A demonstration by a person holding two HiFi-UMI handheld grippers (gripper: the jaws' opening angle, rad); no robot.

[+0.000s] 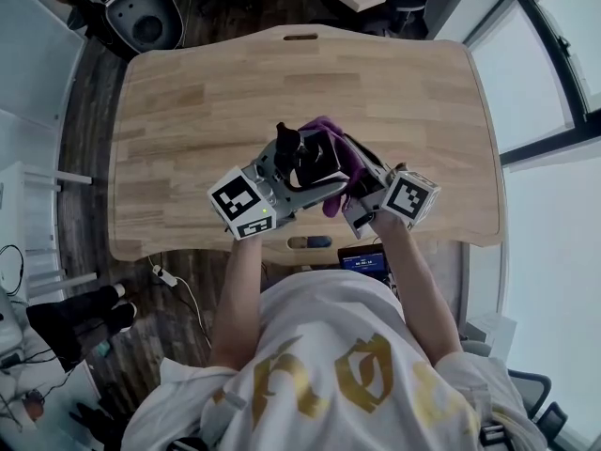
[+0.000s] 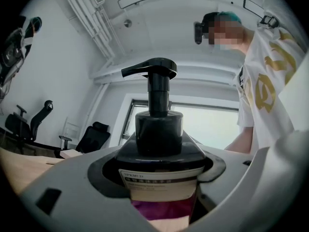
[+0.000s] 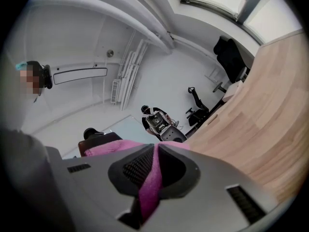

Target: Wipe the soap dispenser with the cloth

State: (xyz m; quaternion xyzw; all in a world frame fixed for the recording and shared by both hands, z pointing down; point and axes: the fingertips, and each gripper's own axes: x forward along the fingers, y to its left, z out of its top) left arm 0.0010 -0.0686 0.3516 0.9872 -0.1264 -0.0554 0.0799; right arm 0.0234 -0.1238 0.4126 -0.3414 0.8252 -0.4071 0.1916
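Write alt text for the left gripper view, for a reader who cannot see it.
A dark pump-top soap dispenser is held upright, clamped between the grey jaws of the left gripper, with purple cloth showing at its lower end. Behind it are a bright window, black office chairs at left and a person in a white shirt at right.

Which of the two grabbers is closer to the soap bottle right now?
Left. The left gripper is clamped on the soap dispenser's body; the right gripper sits just beside it, pinching the purple cloth.
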